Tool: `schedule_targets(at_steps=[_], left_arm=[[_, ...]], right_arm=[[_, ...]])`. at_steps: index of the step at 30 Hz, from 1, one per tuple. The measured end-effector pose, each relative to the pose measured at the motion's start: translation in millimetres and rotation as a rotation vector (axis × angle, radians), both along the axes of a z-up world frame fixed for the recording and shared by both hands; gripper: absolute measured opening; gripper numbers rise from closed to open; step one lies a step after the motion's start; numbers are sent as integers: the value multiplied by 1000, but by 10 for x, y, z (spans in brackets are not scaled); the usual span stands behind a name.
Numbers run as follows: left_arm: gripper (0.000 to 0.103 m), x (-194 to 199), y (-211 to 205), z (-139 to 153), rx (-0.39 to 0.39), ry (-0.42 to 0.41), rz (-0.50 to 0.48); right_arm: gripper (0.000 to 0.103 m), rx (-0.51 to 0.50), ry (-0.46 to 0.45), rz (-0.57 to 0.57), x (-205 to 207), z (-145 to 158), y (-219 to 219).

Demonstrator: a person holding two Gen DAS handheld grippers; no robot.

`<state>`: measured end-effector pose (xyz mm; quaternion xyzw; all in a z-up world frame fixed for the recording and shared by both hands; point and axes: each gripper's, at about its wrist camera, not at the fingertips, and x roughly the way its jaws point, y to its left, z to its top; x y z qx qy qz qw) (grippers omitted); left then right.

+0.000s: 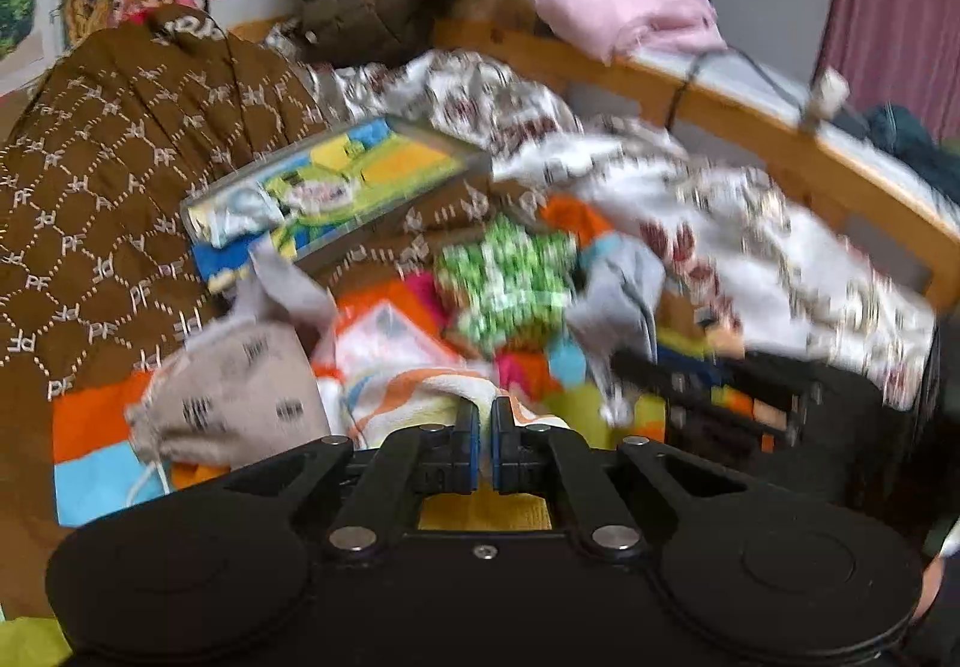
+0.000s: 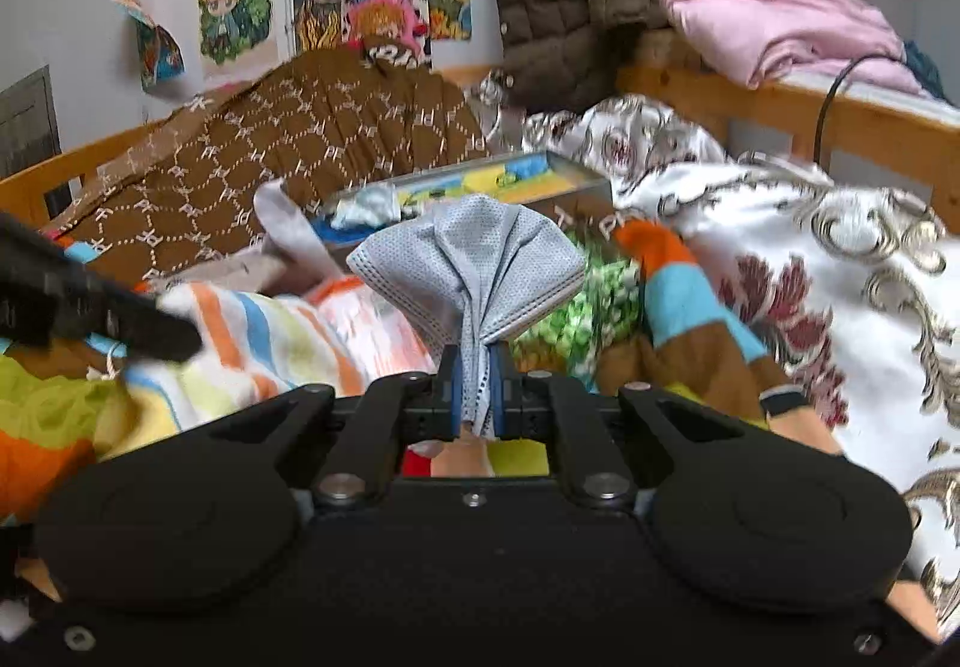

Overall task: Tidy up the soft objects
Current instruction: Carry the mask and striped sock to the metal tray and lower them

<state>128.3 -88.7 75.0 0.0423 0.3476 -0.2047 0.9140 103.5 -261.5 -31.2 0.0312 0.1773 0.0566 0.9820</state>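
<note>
Both tools are clamped: my right tool (image 2: 478, 388) pinches the grey cloth (image 2: 474, 259), fanning toward 12 o'clock; left tool (image 1: 485, 442) grips the striped towel (image 1: 414, 385).

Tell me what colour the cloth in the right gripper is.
Light grey-blue mesh cloth, pinched in the right gripper; clearest in the right wrist view.

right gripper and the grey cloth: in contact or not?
Touching. The right wrist view shows the right gripper with its blue pads pinched on the gathered end of the grey cloth, which fans out above the fingers.
</note>
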Motion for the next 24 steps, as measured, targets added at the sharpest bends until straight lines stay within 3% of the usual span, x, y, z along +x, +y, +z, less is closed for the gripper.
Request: schedule_targets(at_steps=[7, 11, 13, 17, 24], left_arm=[[3, 127, 59, 493, -37, -92, 27], [3, 312, 114, 773, -52, -128, 41], [3, 425, 123, 904, -21, -172, 31], [3, 725, 133, 1160, 30, -245, 37], [3, 1465, 163, 1299, 30, -268, 57]], right_arm=[[4, 13, -59, -10, -65, 102, -17], [4, 32, -102, 1, -6, 343, -44], [4, 18, -124, 9, 62, 477, -31], [4, 6, -130, 37, 370, 752, -2], [4, -20, -120, 91, 996, 1169, 81]])
